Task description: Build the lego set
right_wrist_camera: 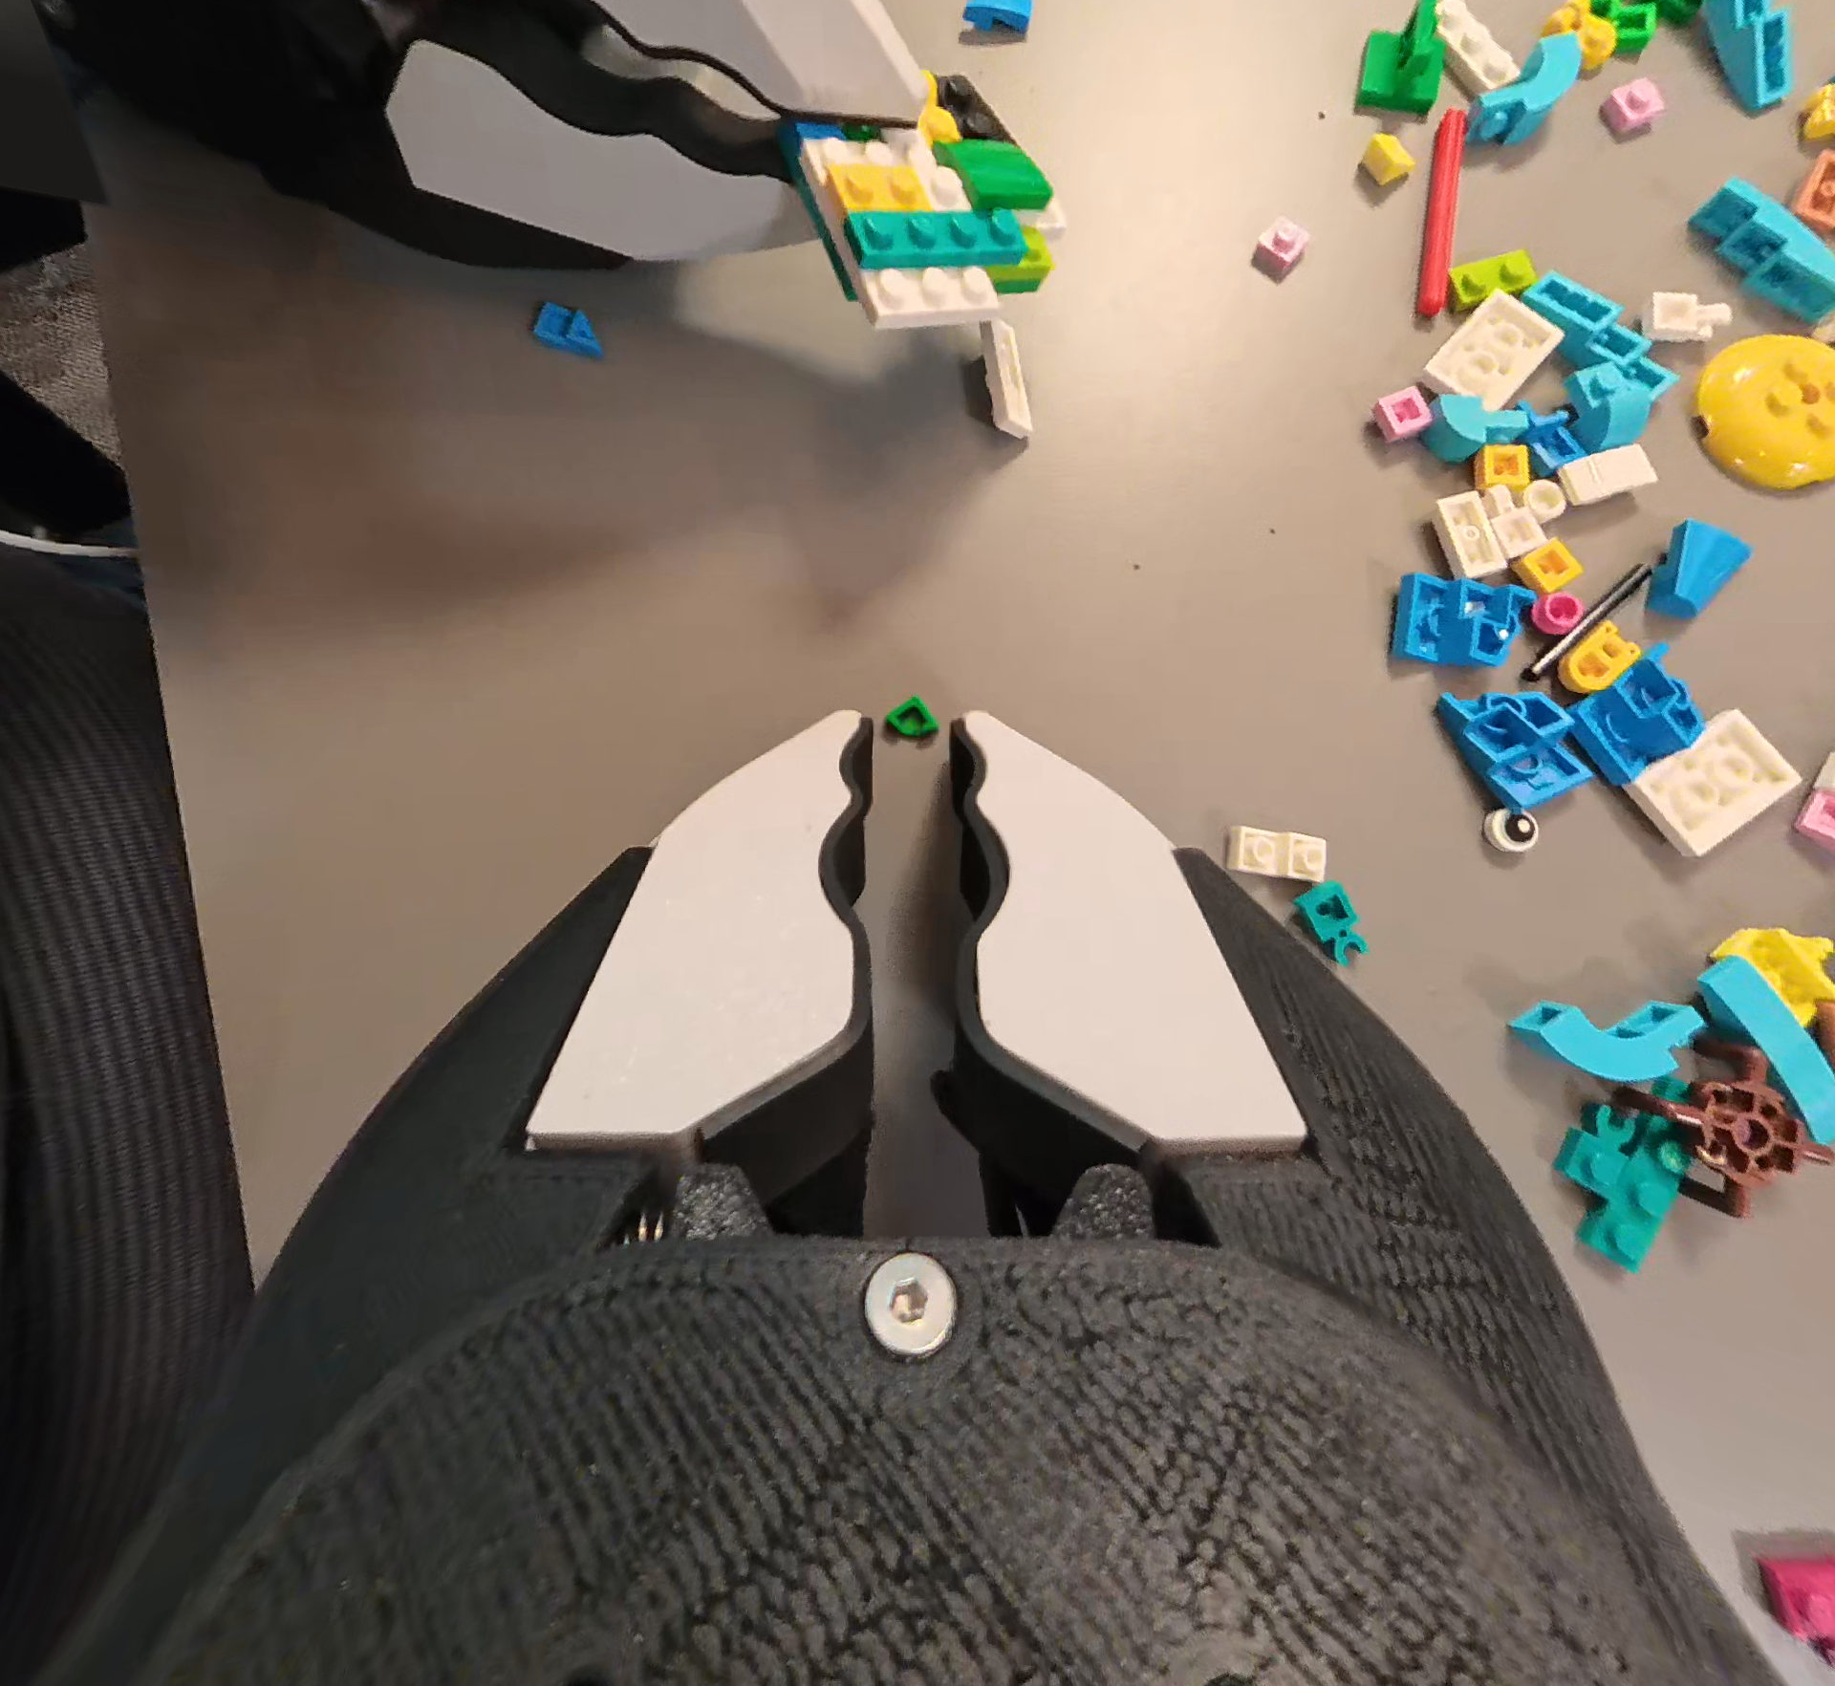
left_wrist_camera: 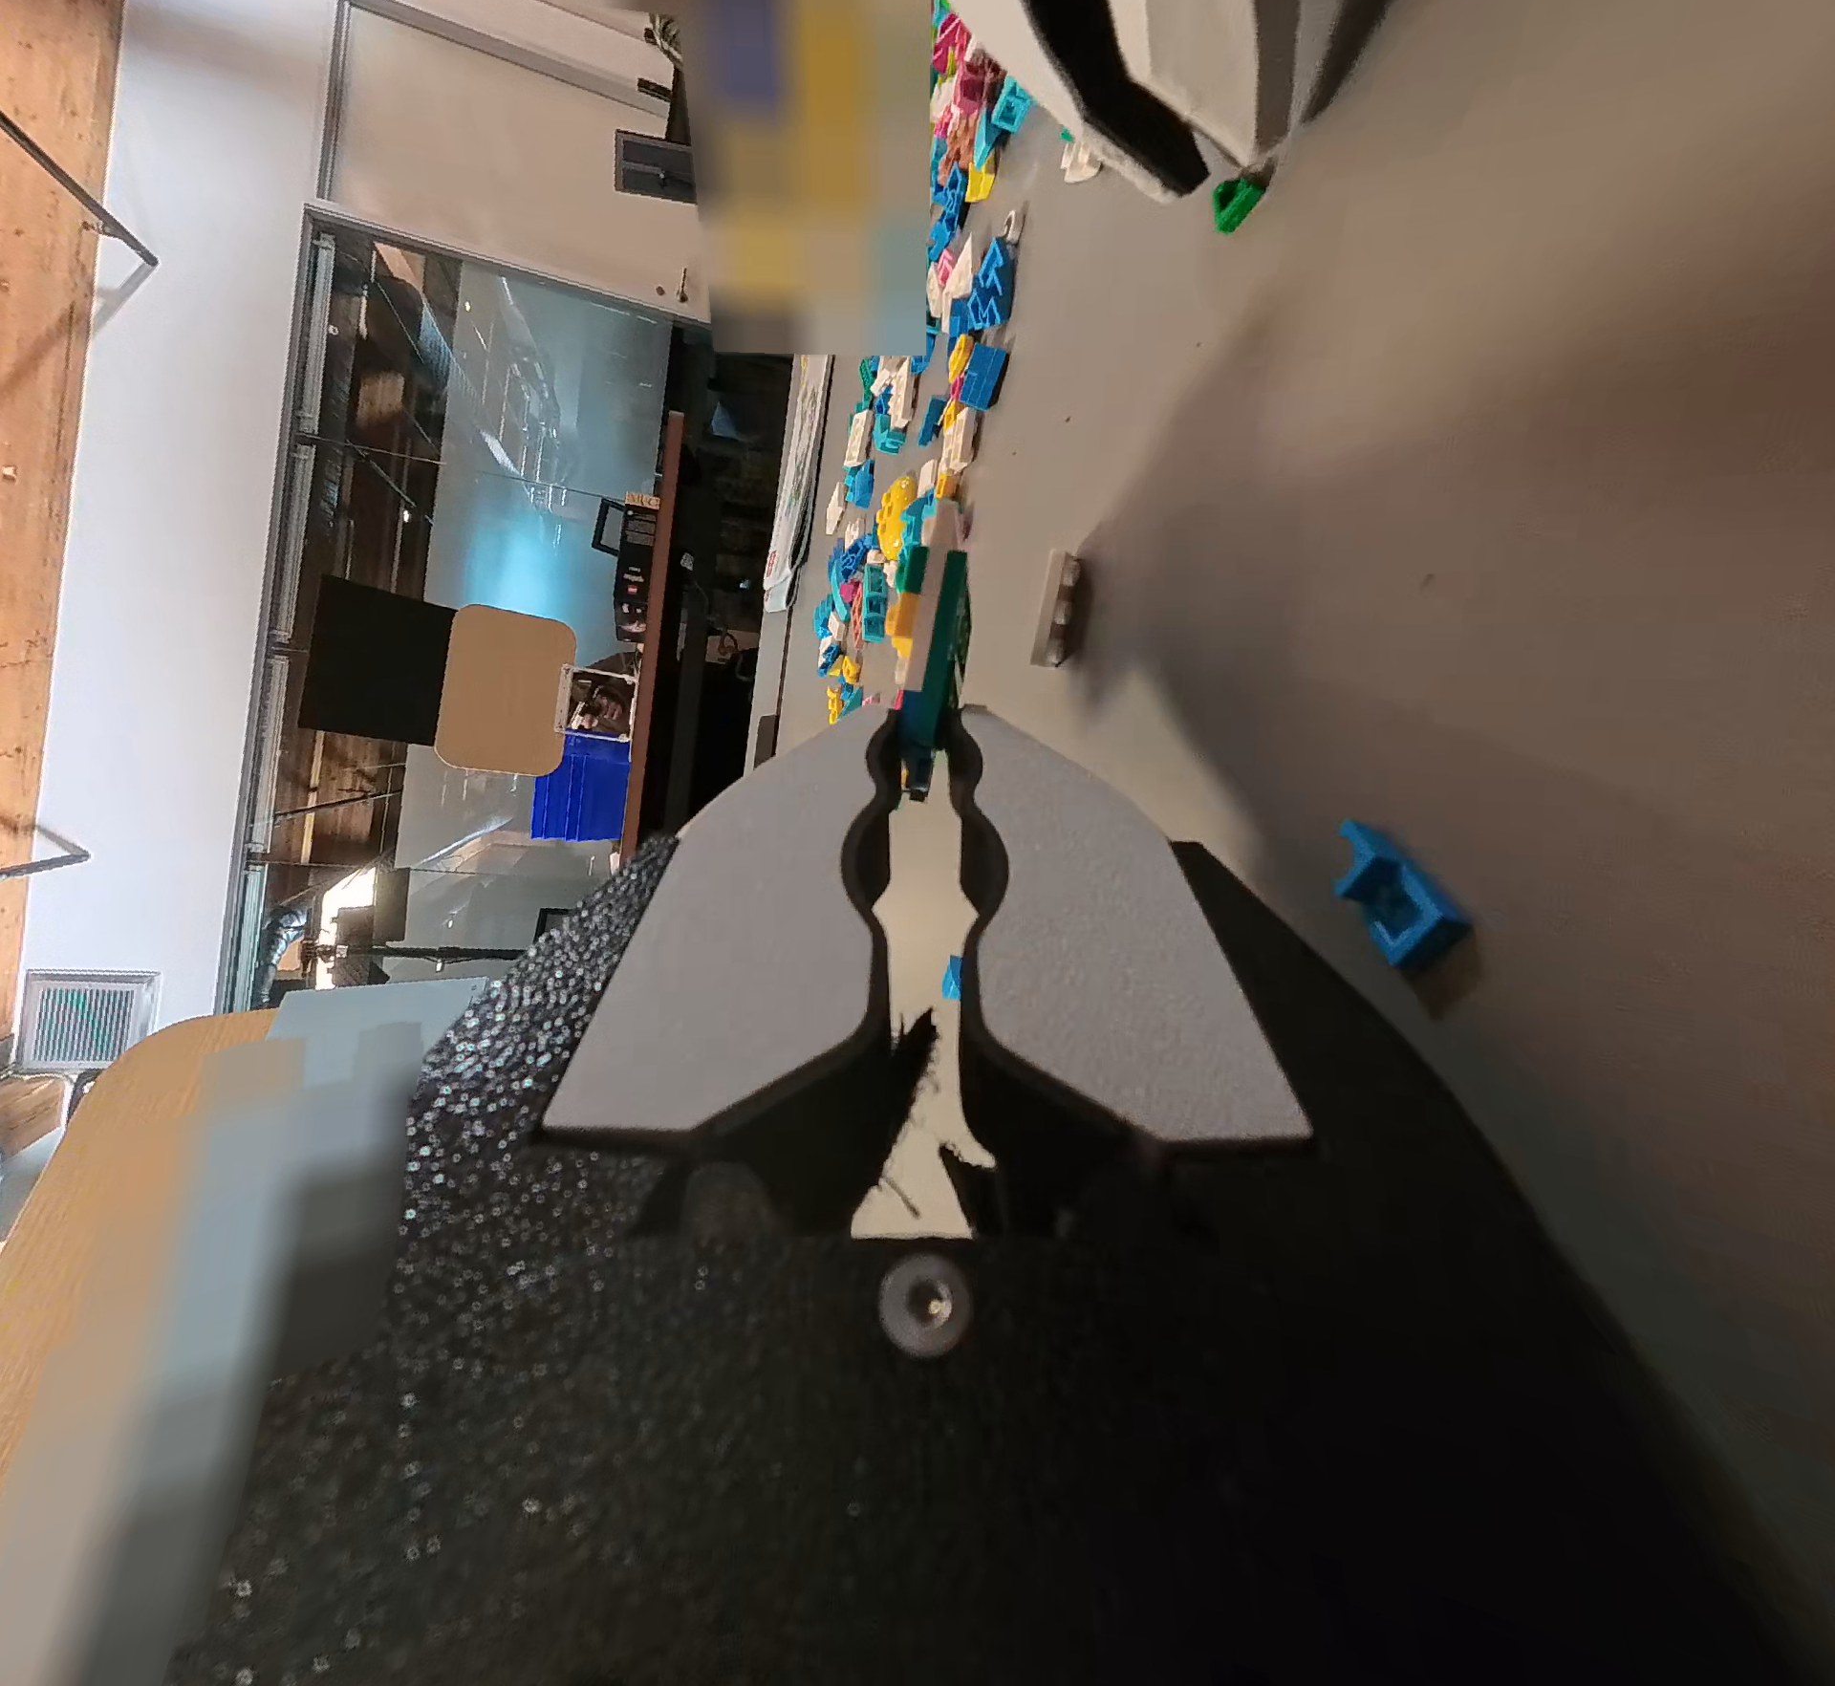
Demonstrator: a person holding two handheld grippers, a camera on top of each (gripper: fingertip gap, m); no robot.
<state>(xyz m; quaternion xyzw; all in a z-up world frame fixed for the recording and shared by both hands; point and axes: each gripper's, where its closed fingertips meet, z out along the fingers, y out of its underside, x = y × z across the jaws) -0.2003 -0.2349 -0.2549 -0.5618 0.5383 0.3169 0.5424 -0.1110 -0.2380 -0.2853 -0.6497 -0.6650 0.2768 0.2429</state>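
Two tools work: our left tool [right_wrist_camera: 794, 139] pinches the half-built model [right_wrist_camera: 933, 218] above the surface [right_wrist_camera: 596, 496]; our right tool [right_wrist_camera: 909, 725], slightly spread, nears a small green piece [right_wrist_camera: 911, 718] mid-surface, which we judge must be pinched next.

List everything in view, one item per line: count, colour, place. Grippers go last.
Partial build: one, white, yellow, teal and green, clamped in the left gripper above the table.
Small green piece: one, on the table just ahead of the right gripper's tips.
White plate: one, on its edge below the build.
Loose bricks: many, mixed colours, scattered at right.
Red rod: one, among the bricks.
Table: one, grey.
Left gripper: jaws shut on the build.
Right gripper: jaws open, holding nothing.
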